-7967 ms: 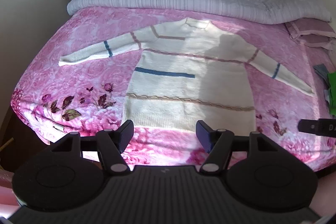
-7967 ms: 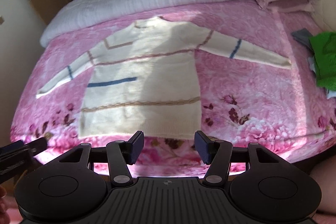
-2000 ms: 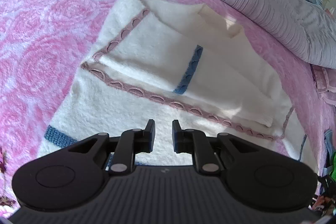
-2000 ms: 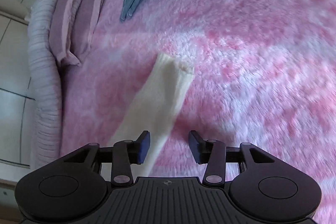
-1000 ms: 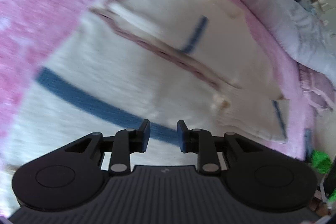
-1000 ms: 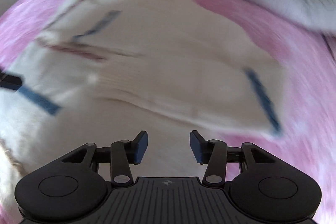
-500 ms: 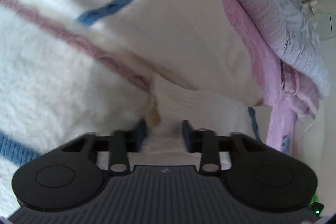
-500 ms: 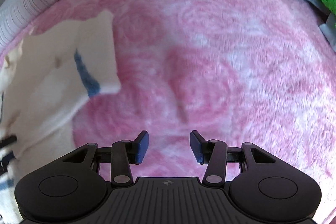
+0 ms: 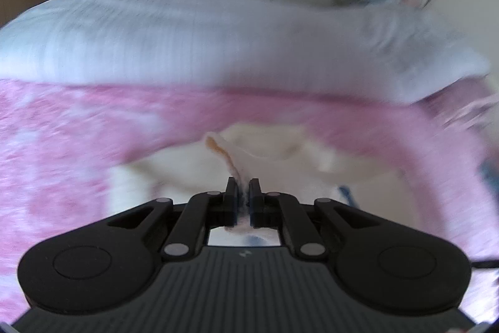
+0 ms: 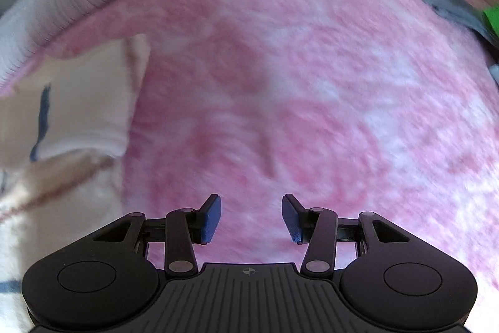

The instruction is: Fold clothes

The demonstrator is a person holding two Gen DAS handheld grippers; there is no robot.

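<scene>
The biggest change is in the left view: half a second ago it looked down on the cream sweater point(image 9: 193, 167) spread close beneath the fingers, and now it looks level across the pink blanket point(image 9: 62, 127) to the pale ribbed quilt point(image 9: 218, 39) at the far side. The left gripper point(image 9: 244, 192) has clamped on an edge of the knit and lifted it — a strip of fabric with a tan trim rises from between the closed jaws and curls forward and to the left. That reads as a fold under way, the held edge ready to be carried over the body of the garment.

The right gripper point(image 10: 251, 216) has barely shifted: jaws wide apart and empty over bare blanket, with the sweater's folded sleeve and its blue stripe lying well off to its left.

Both views are smeared by motion. Which part of the sweater the left jaws hold cannot be told — the rest of it sits below and ahead of them, partly hidden behind the gripper body. At the right edge, grey cloth point(image 10: 452, 7) and green cloth point(image 10: 492, 17) are cut off.
</scene>
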